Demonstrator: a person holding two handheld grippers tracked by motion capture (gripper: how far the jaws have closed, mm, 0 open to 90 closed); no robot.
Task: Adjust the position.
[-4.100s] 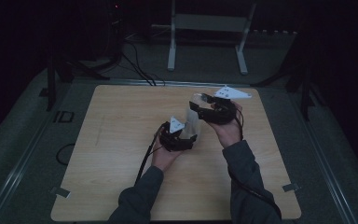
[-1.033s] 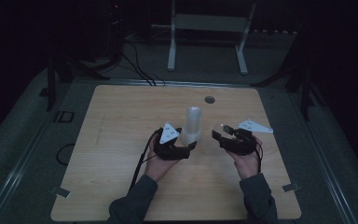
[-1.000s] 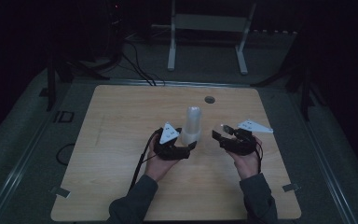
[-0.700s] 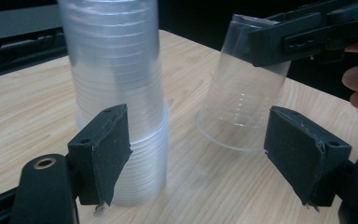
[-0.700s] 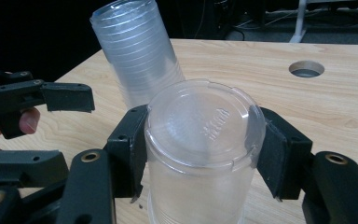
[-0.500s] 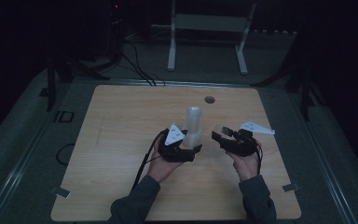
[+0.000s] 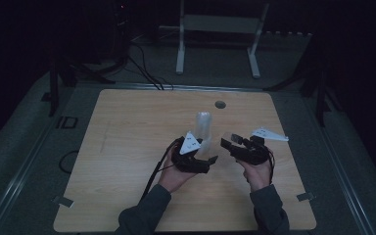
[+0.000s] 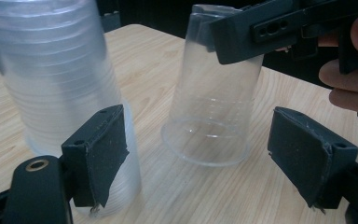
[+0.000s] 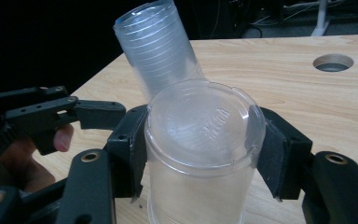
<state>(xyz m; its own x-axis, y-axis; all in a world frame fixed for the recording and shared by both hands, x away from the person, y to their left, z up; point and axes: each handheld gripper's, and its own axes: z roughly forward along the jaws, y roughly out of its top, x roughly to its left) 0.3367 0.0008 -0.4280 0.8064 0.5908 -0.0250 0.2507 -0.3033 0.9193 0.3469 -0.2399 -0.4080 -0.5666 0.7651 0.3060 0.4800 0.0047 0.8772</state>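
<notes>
While the left gripper [image 7: 210, 155] spreads beside the ribbed cup stack [image 8: 56, 88], the right gripper [image 9: 200, 154] clamps one clear, upturned cup [image 9: 205, 154].

The left gripper [image 8: 200, 163] has its jaws apart, having just opened wider, with the cup stack [image 8: 56, 88] beside the left pad. Far right, the right gripper [image 8: 261, 28] clamps one upturned cup [image 8: 214, 102] on the table [image 8: 214, 196].

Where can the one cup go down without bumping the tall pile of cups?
The table is bare left of the left tongs, and across the far half up to the round hole. It is crowded in the middle: the cup stack stands close beside the single cup, clamped upside down in the right tongs.
</notes>
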